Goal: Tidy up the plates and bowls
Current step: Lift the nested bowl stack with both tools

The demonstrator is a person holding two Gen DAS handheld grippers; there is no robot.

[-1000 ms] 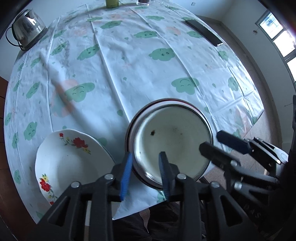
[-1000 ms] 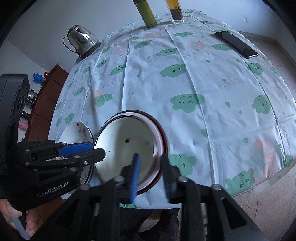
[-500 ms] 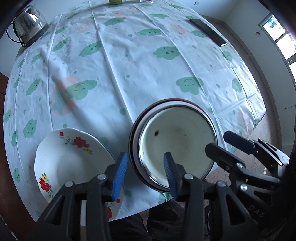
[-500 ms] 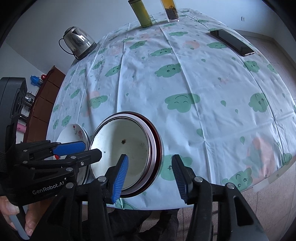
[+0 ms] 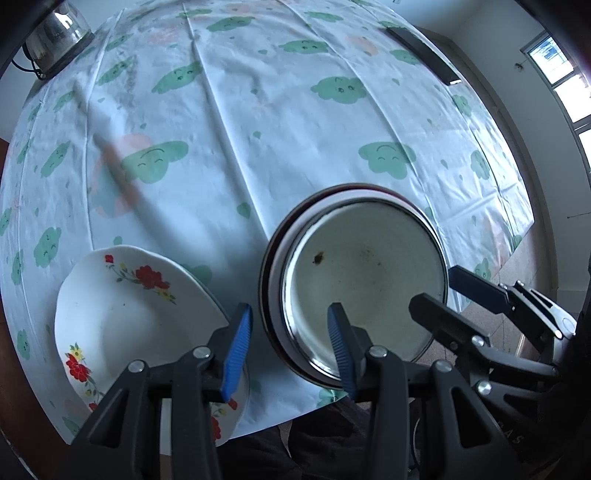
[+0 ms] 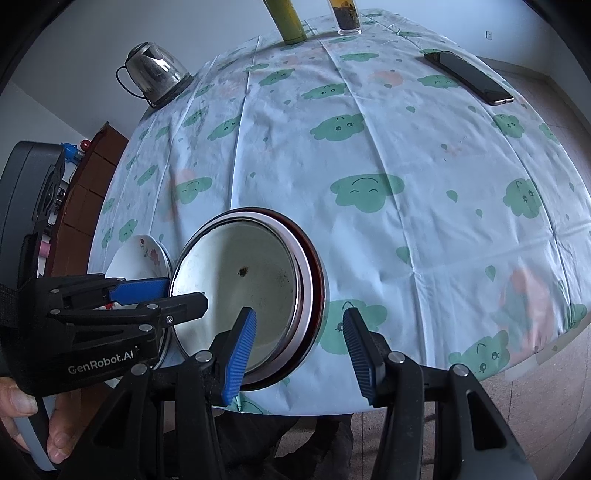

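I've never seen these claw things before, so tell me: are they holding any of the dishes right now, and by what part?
Nothing is held. The left gripper and right gripper are open, each straddling the enamel bowl's near rim without clamping it.

kettle (image 5: pixel 55 35) cropped by top-left vignette. phone (image 5: pixel 424 55) blurred near table's far right edge. floral plate (image 6: pixel 142 258) mostly hidden behind left gripper (image 6: pixel 164 295). bottle (image 6: pixel 290 22) and glass (image 6: pixel 347 16) tops cut off.
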